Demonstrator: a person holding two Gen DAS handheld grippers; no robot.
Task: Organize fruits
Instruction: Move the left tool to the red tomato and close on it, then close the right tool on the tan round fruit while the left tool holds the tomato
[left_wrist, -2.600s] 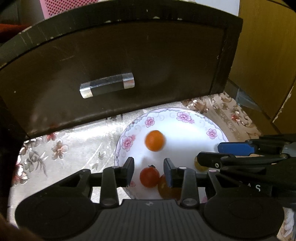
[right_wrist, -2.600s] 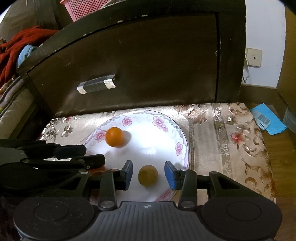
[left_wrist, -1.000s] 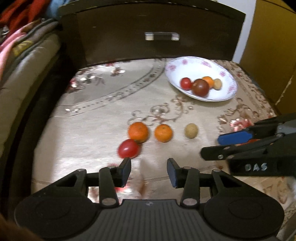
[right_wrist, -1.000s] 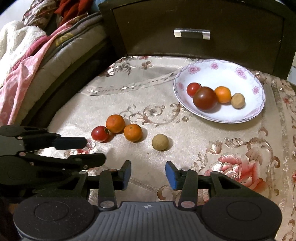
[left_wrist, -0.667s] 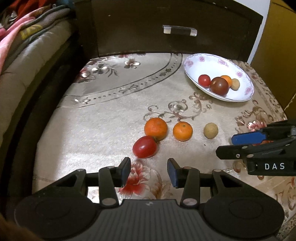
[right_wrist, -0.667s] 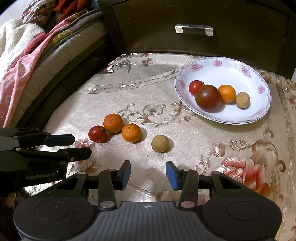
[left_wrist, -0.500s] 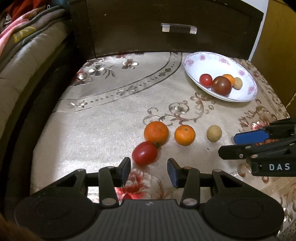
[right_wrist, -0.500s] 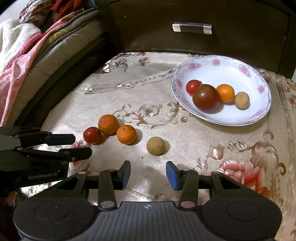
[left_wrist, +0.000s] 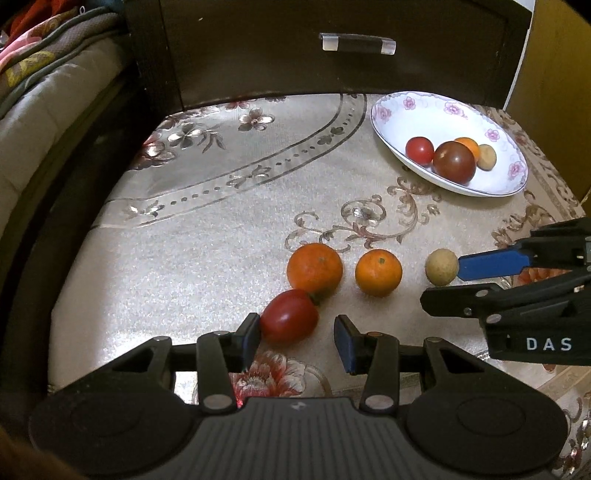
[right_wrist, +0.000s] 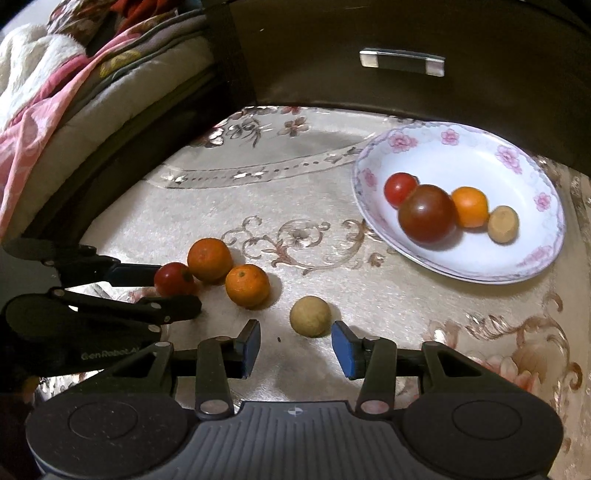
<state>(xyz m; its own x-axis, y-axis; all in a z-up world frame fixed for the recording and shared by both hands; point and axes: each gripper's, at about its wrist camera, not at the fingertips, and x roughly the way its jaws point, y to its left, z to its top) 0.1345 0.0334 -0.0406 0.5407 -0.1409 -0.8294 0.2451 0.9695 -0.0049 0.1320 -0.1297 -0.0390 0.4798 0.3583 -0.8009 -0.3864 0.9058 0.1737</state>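
Note:
A red tomato (left_wrist: 289, 320), two oranges (left_wrist: 314, 270) (left_wrist: 378, 272) and a small tan fruit (left_wrist: 441, 266) lie in a row on the cloth. My left gripper (left_wrist: 297, 339) is open, the tomato just inside its left finger. My right gripper (right_wrist: 295, 342) is open with the tan fruit (right_wrist: 310, 316) just ahead between its fingertips. A white floral plate (right_wrist: 476, 155) at the far right holds a red tomato (right_wrist: 399, 188), a dark tomato (right_wrist: 427, 213), an orange (right_wrist: 470, 206) and a tan fruit (right_wrist: 502, 224).
A dark drawer front (left_wrist: 280, 55) with a clear handle (left_wrist: 357, 42) stands behind the cloth-covered top (left_wrist: 184, 229). Bedding (right_wrist: 55, 92) lies to the left past the edge. A yellow-brown panel (left_wrist: 554, 85) is at the right.
Both grippers have left the plate, pulled back and moved down to the loose fruit. The left now has the red tomato at its fingers, the right has the tan fruit.

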